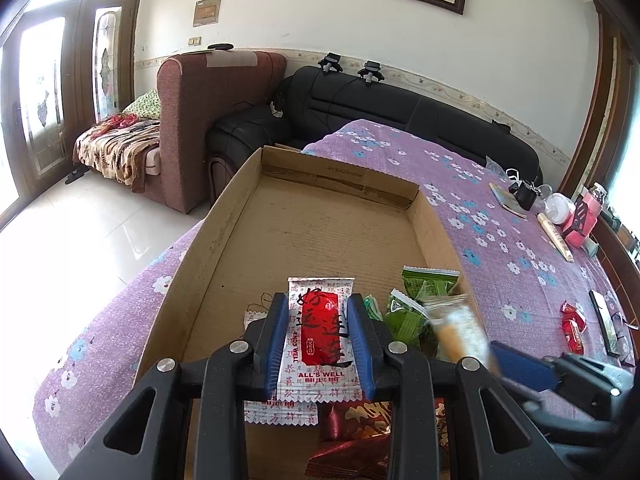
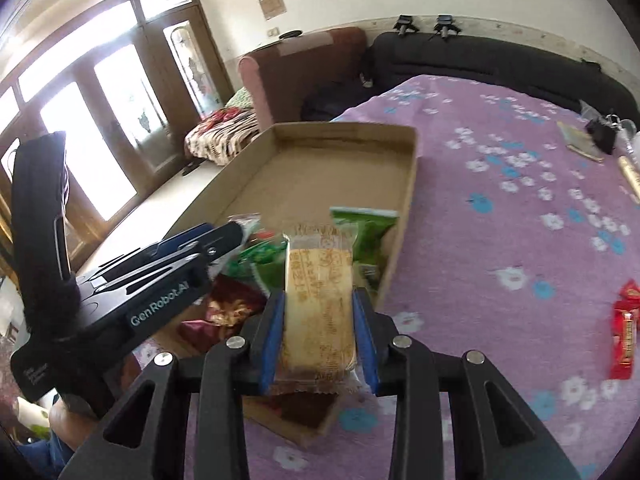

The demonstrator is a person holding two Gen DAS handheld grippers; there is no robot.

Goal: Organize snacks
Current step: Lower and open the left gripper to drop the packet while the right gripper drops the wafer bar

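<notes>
1. Left wrist view: the left gripper (image 1: 318, 330) has its blue-padded fingers (image 1: 276, 340) clenched on a white foil snack packet with a red centre panel and the words "ALL'S WELL" (image 1: 320, 340), pressing on its two long edges.
2. The packet is held over the near end of a shallow brown cardboard tray (image 1: 224, 216) that lies on a purple tablecloth printed with white and blue flowers (image 1: 500, 216).
3. Inside the tray, at its near right corner, lie several green plastic snack packets (image 1: 416, 304); a second white packet of the same print (image 1: 280, 412) and dark red foil wrappers (image 1: 352, 436) lie under the gripper.
4. At the right, the right gripper (image 1: 516, 360) comes in blurred, carrying a pale beige cake-like snack in clear wrap (image 1: 456, 332) beside the tray's right wall.
5. Two small red packets (image 1: 572, 326) lie on the cloth, well apart from the tray.
6. Right wrist view: the right gripper (image 2: 320, 332) grasps the beige snack (image 2: 320, 304) lengthwise between its blue pads (image 2: 274, 332), above the tray's near right corner (image 2: 404, 208).
7. Green packets (image 2: 366, 236) lie in the tray just beyond the snack.
8. The left gripper (image 2: 224, 236) reaches in from the left over the tray; its grip cannot be told from here.
9. The red packets (image 2: 624, 328) lie on the cloth at the right.
</notes>
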